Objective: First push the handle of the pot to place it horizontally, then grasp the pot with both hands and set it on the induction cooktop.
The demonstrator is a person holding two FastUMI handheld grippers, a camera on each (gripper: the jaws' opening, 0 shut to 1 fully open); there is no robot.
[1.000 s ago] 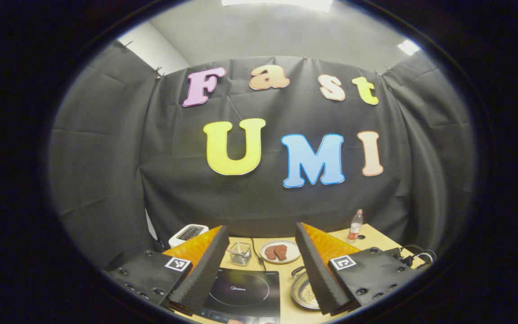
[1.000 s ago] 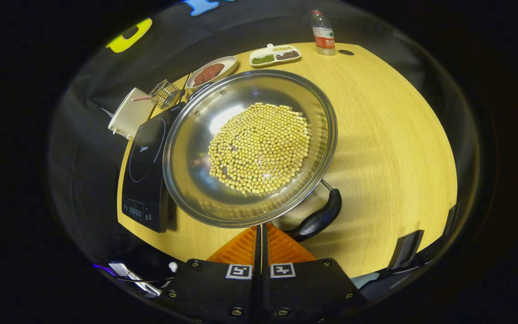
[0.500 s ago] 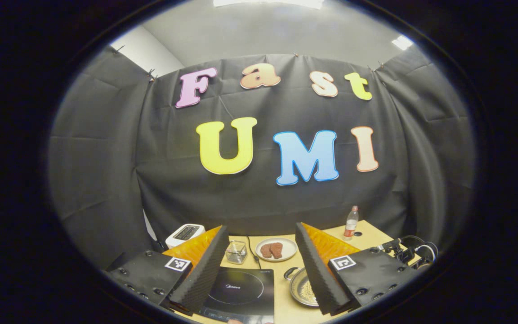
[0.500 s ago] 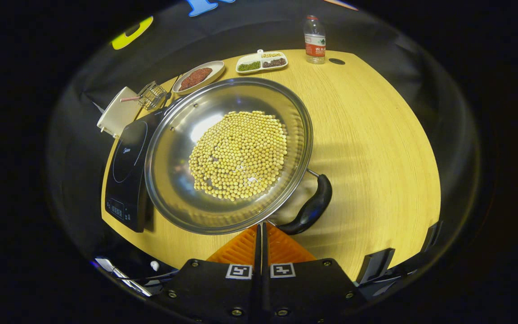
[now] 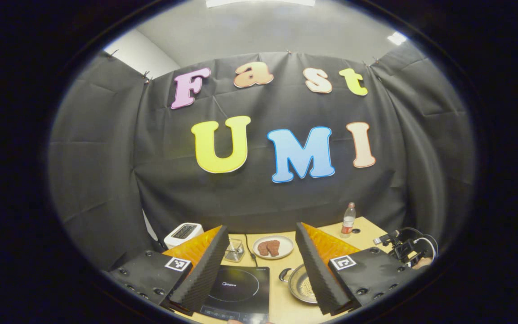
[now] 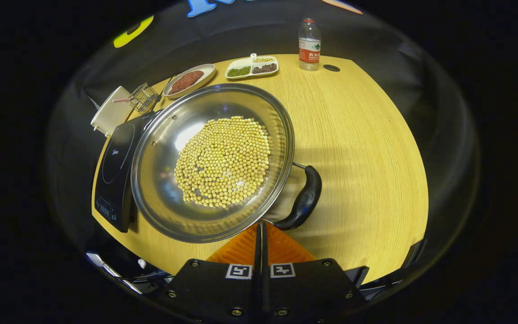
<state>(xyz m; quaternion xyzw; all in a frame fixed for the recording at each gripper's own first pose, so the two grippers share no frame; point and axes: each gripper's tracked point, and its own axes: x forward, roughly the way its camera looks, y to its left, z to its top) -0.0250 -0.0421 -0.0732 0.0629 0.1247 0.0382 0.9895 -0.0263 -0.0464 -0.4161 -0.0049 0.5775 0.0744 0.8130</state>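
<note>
Tabletop (image 6: 367, 148): shiny bean-filled pot (image 6: 160, 189)

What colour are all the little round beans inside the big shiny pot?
Pale yellow. The small round beans show best in the right gripper view, heaped in the steel pot.

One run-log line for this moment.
left gripper open, raised | right gripper shut, at pot rim | pot beside cooktop | handle untouched

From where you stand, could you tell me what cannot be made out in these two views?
- Left gripper view: the pot is half hidden behind a finger of the left gripper.
- Right gripper view: whether the right gripper touches the pot's rim; the rim covers its tips.
- Right gripper view: the induction cooktop is partly hidden behind the pot.
</note>
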